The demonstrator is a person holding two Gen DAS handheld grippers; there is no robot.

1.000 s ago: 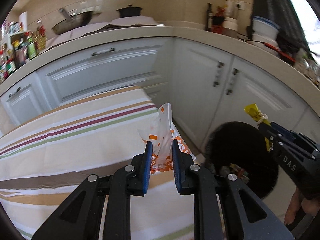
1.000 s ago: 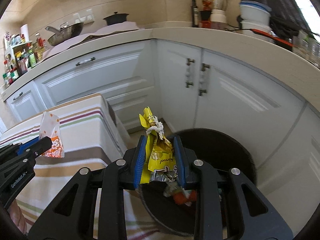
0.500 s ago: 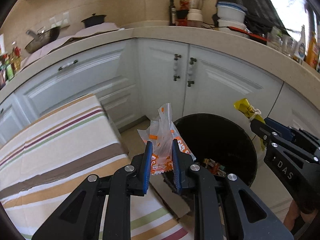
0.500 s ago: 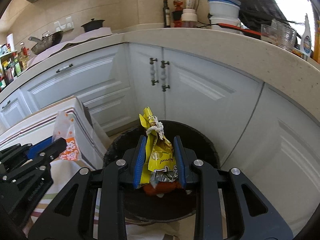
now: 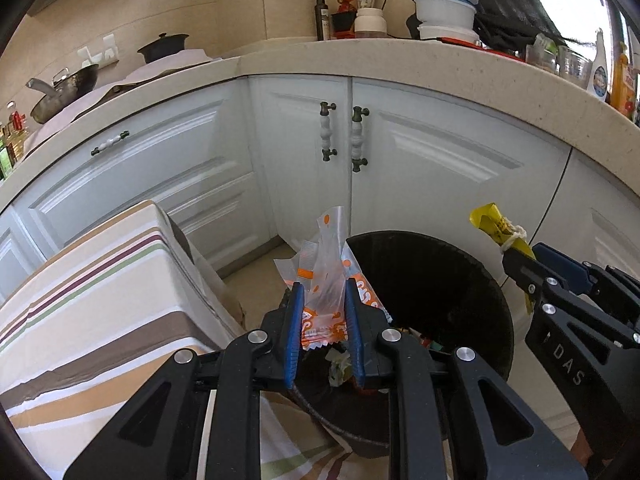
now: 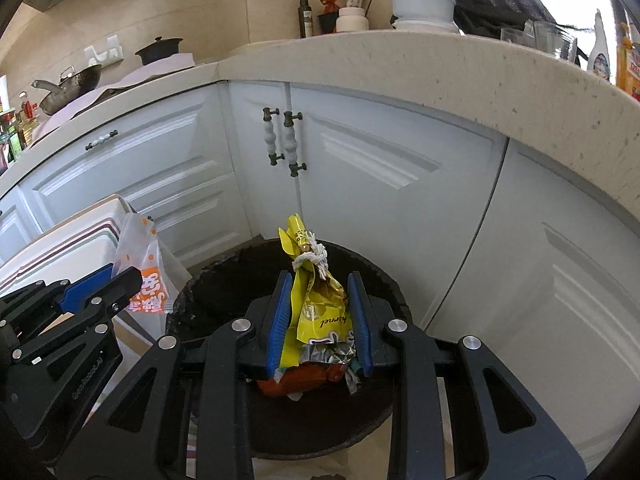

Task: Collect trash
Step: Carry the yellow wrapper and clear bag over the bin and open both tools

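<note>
Left gripper [image 5: 322, 312]: jaws narrow, clamped on an orange-and-clear snack wrapper [image 5: 326, 280], held at the near left rim of the bin.
Right gripper [image 6: 320, 312]: jaws narrow, pinching a yellow knotted snack bag [image 6: 316, 300] above the bin's mouth.
Black trash bin [image 5: 432, 276]: on the floor before white corner cabinets [image 5: 420, 168], wrappers inside.
Striped tablecloth [image 5: 92, 300]: left of the bin.
</note>
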